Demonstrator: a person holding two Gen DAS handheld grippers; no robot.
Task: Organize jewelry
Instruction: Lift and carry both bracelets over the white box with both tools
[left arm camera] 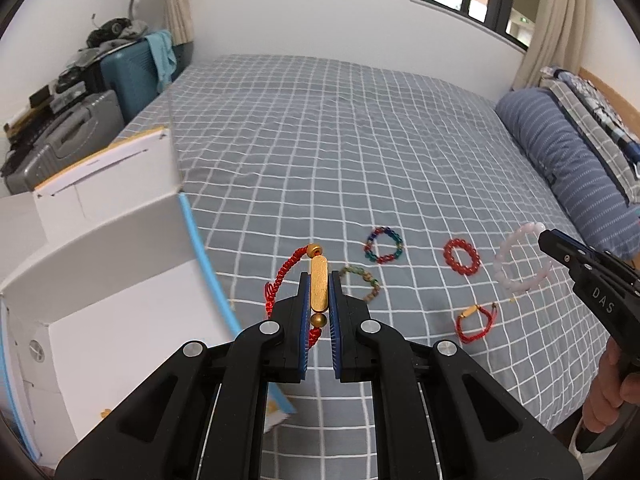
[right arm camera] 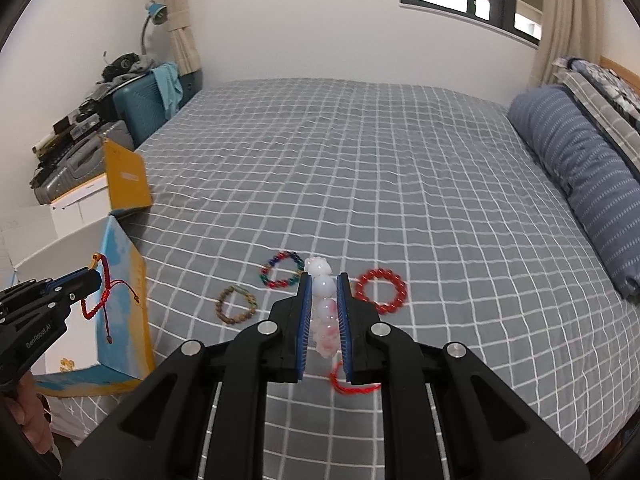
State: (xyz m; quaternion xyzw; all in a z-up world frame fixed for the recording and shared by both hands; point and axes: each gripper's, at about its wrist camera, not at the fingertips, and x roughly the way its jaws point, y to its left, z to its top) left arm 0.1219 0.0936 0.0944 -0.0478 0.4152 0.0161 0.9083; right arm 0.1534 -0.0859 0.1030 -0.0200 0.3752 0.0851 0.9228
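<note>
My left gripper [left arm camera: 320, 280] is shut on the gold bar of a red cord bracelet [left arm camera: 319, 286], held above the bed beside an open white box [left arm camera: 120, 280]. The same bracelet [right arm camera: 105, 286] dangles from that gripper in the right wrist view. My right gripper [right arm camera: 324, 284] is shut on a pale pink bead bracelet [right arm camera: 325, 308], which shows lifted off the bed as a ring [left arm camera: 520, 258] in the left wrist view. On the checked bedspread lie a multicoloured bead bracelet [left arm camera: 383, 245], a red bead bracelet [left arm camera: 461, 257], a brown-green bead bracelet [left arm camera: 362, 282] and a second red cord bracelet [left arm camera: 476, 322].
The box has a blue and yellow outside [right arm camera: 124, 312] and an upright yellow-backed lid [right arm camera: 128, 178]. Suitcases [left arm camera: 132, 80] and clutter stand beyond the bed's left edge. A blue striped pillow [left arm camera: 568, 160] lies at the right. The far bedspread [left arm camera: 340, 120] carries nothing.
</note>
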